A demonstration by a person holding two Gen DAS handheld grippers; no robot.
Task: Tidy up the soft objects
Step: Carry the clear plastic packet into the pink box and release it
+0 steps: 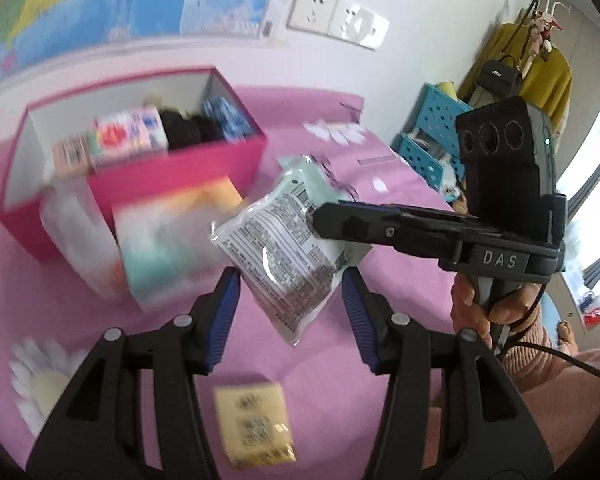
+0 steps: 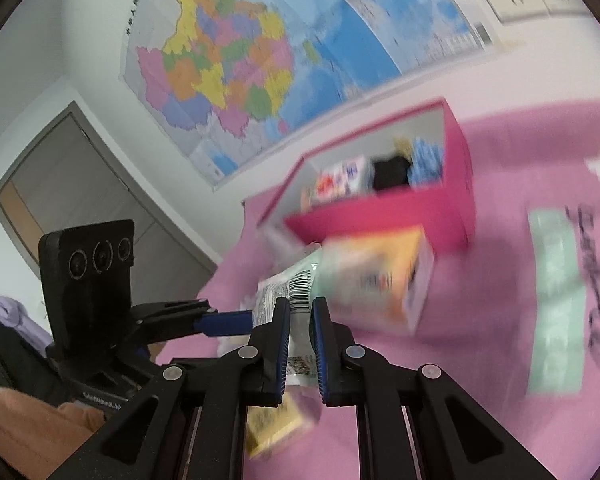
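The pink box (image 1: 172, 176) at upper left already holds several packs; the right tool (image 2: 300, 320) pinches a pale green pack (image 1: 284, 240), the left tool (image 1: 290, 304) spread and empty; a yellow packet (image 1: 256, 424) waits below.

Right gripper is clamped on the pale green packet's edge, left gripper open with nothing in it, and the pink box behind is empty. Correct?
Not quite: the pink box is not empty. The left wrist view shows colourful packs and something black standing inside it. The rest holds: the right gripper is clamped on the edge of the pale green packet, and the left gripper is open with nothing gripped.
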